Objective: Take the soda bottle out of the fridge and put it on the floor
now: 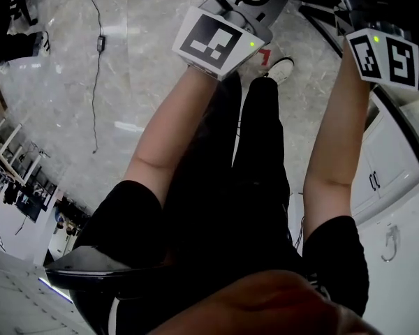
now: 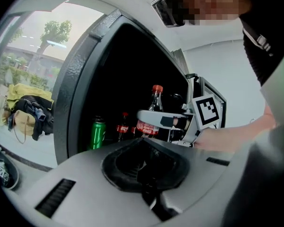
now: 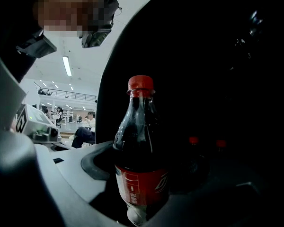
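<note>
Soda bottle (image 3: 139, 126) stands upright, clasped between the right gripper's (image 3: 144, 183) fingers (image 3: 68, 176).

Glossy pale grey marble floor (image 1: 126, 82); a black cable (image 1: 96, 68) trails across it; possibly white cabinets (image 1: 398, 215) along its right edge.

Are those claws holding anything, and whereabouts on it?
The right claw grips the soda bottle around its red label, low on the body. The left claw is shut on nothing.
</note>
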Demonstrator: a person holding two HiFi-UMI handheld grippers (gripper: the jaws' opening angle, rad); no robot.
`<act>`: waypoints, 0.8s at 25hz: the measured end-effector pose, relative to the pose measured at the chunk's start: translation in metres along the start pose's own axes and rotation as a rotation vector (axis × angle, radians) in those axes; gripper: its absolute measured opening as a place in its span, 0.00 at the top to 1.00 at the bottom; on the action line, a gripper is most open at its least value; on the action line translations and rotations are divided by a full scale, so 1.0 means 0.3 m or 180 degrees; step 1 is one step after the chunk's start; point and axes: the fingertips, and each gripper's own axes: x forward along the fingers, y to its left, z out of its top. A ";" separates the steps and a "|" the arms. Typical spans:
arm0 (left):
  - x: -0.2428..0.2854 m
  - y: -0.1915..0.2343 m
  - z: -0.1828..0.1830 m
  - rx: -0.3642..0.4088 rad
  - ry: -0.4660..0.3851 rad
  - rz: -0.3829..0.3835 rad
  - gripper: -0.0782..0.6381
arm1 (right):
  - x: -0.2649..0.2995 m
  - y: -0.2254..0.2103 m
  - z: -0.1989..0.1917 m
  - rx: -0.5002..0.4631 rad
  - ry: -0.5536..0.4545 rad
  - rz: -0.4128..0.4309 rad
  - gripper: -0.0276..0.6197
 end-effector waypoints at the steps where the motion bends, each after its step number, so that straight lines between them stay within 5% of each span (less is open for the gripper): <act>1: -0.018 -0.001 -0.017 -0.0003 0.0004 0.0021 0.89 | -0.012 0.028 0.005 0.0024 -0.0038 0.0045 0.46; 8: -0.143 0.037 -0.177 -0.0165 0.0097 0.0282 0.89 | -0.066 0.222 -0.064 0.0208 -0.0191 0.0480 0.46; 20: -0.340 0.153 -0.530 -0.0272 0.0481 0.0652 0.89 | -0.058 0.456 -0.604 0.0396 0.0577 0.0639 0.46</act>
